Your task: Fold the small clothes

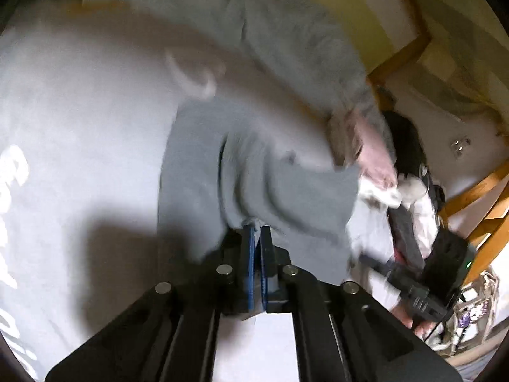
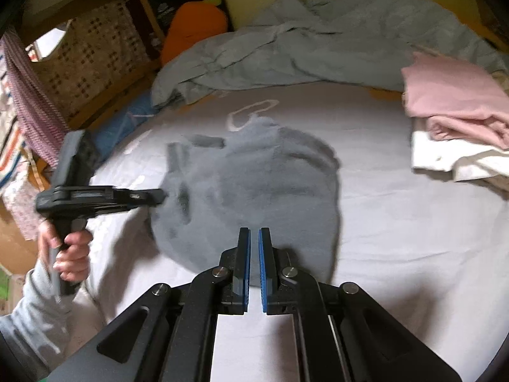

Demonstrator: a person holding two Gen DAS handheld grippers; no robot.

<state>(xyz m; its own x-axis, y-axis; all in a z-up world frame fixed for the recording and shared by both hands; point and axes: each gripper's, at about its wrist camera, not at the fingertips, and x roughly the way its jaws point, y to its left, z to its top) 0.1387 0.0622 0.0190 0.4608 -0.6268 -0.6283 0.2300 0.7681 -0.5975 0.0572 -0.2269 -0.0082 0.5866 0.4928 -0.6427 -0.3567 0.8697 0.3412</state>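
My left gripper [image 1: 257, 227] is pinched on the near edge of the grey garment [image 2: 248, 184], which lies crumpled on the white sheet [image 2: 397, 216]. My right gripper [image 2: 254, 232] hovers over it, closed on nothing. The pinch looks thin; a pull could slip it free or drag the bunched cloth toward the folded pink pile [image 2: 455, 95] further back.

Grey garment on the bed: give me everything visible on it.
The grey-blue garment is small, of soft matte fabric that looks fleecy, and lies crumpled in a rounded heap with darker folds on the pale bedsheet. Motion blur hides its type and details. The left hand-held gripper is shut on a bunched fold at its near edge. The right hand-held gripper, shut and empty, is over its near edge; contact is unclear.
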